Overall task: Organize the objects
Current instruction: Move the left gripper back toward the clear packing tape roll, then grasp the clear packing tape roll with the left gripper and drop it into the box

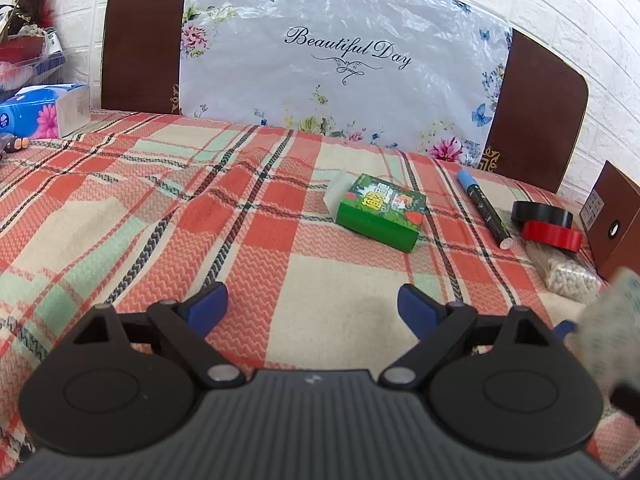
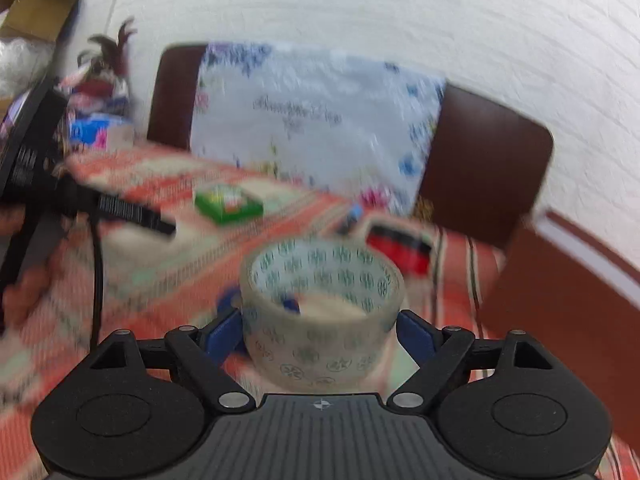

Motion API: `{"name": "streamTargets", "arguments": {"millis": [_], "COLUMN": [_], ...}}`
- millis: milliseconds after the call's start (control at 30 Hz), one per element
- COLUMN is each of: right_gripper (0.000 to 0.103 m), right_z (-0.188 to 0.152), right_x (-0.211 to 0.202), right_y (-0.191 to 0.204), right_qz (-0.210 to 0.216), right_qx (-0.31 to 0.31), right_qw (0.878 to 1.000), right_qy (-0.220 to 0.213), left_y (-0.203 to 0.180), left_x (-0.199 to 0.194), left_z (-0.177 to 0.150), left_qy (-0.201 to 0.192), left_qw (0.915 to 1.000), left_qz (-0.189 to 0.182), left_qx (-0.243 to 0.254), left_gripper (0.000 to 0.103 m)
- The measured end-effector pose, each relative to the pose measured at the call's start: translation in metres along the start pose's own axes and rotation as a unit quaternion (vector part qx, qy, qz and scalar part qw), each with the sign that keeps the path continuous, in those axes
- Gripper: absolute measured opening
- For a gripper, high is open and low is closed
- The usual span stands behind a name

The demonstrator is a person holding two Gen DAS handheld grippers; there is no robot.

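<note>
Our left gripper hangs wide open over the plaid tabletop, with nothing between its blue fingers. Ahead of it and slightly to the right lies a green box, flat on the cloth. Farther right we see a blue-capped marker, then a black tape roll resting on a red tape roll, and nearer to us a small bag of pale pellets. A brown box stands at the far right edge.

Our right gripper has a roll of clear printed tape between its fingers, raised clear of the cloth. Both blue pads sit against the roll's outer wall, so we read it as gripped. That view is smeared by motion. Beyond the roll, ahead and to the right, the red and black rolls show as one blurred block.
</note>
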State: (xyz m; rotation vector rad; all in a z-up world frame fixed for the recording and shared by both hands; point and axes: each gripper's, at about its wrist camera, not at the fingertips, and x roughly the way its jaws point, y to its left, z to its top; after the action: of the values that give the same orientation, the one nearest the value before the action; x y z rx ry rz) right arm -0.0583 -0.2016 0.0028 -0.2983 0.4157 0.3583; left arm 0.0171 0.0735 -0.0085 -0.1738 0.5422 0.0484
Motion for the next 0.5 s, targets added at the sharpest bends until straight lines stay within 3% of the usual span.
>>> {"name": "streamTargets", "arguments": {"millis": [67,167,233,333,433,500], "right_gripper": [0.078,0.083,0.088,0.088,0.088,0.088], "right_z": [-0.015,-0.022,-0.022,-0.022,-0.019,-0.015], "right_x": [-0.011,-0.024,-0.027,-0.020,-0.015,-0.011], "right_y": [-0.011,-0.022,-0.023,-0.021,-0.020,-0.020], "right_qz": [-0.007,-0.016,-0.021,-0.017,-0.008,0.001], "right_qx": [0.024,0.040,0.035,0.032,0.041,0.050], "right_qw": [0.999,0.999,0.999,0.999,0.998,0.998], "right_qy": [0.027,0.031,0.027,0.037,0.039,0.035], "left_y": [-0.002,-0.008,-0.011,-0.030,-0.079,-0.117], "left_x": [0.000,-0.001,-0.012,-0.040,-0.054,-0.052], "left_z": [0.000,0.003,0.009,0.028,0.048,0.051], "left_qy": [0.004,0.020,0.026,-0.001,0.004,0.038], "left_qw": [1.0000,0.9995,0.9994,0.9952,0.9898,0.9803], "left_qz": [0.004,0.014,-0.021,-0.088,-0.140,-0.174], "left_qx": [0.007,0.021,-0.009,-0.044,0.029,0.086], "left_gripper": [0.094,0.094,0.091,0.091,0.091,0.091]}}
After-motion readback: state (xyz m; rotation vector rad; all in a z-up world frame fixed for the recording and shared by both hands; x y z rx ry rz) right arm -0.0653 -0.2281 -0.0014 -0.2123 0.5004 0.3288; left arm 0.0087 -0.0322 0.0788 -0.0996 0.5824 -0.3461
